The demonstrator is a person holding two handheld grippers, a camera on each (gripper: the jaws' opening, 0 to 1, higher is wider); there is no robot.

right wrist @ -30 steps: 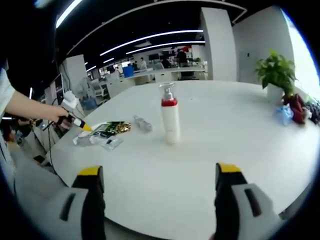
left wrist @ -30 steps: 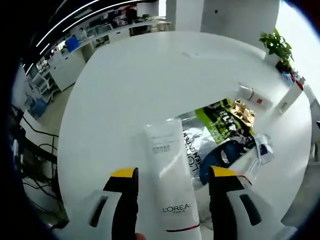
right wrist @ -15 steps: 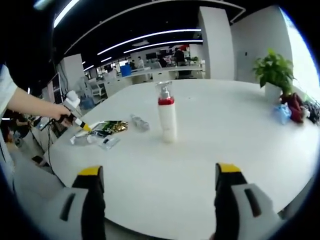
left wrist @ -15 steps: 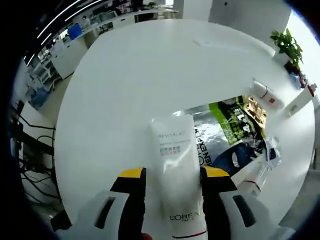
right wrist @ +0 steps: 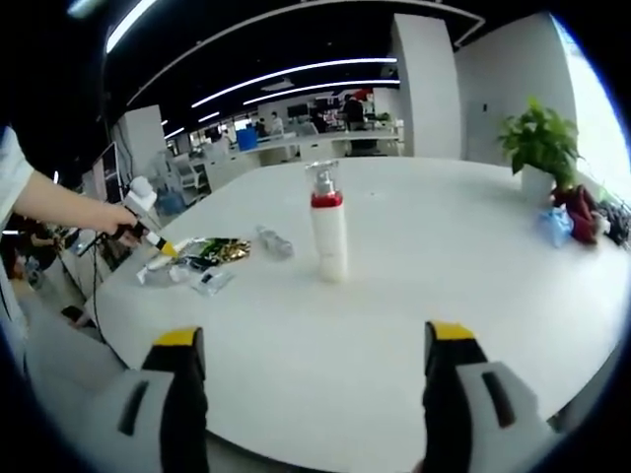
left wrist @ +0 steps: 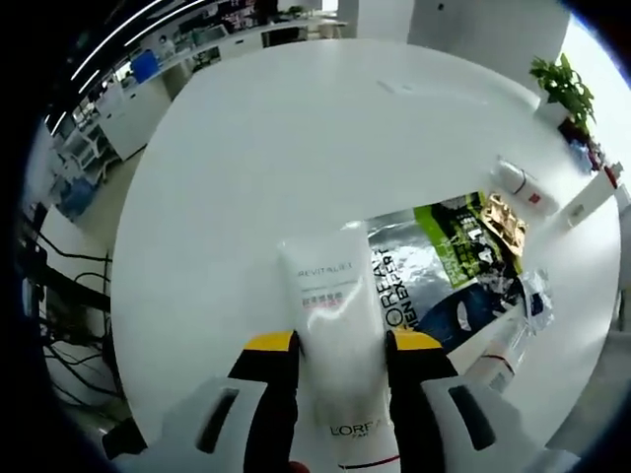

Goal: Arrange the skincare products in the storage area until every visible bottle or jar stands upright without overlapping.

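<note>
Left gripper (left wrist: 340,345) clamped on white tube (left wrist: 333,325), jaws pressing both its sides; tube reads REVITALIFT near far end, L'OREAL near jaws; long axis runs along jaws, flat crimped end pointing away over white table (left wrist: 276,158). Silver-green sachets (left wrist: 434,266) lie just beyond tube, small bottle (left wrist: 520,184) lying flat farther off. Right gripper (right wrist: 315,345) spread wide, holding nothing; red-collared pump bottle (right wrist: 326,235) upright mid-table, well apart from it
</note>
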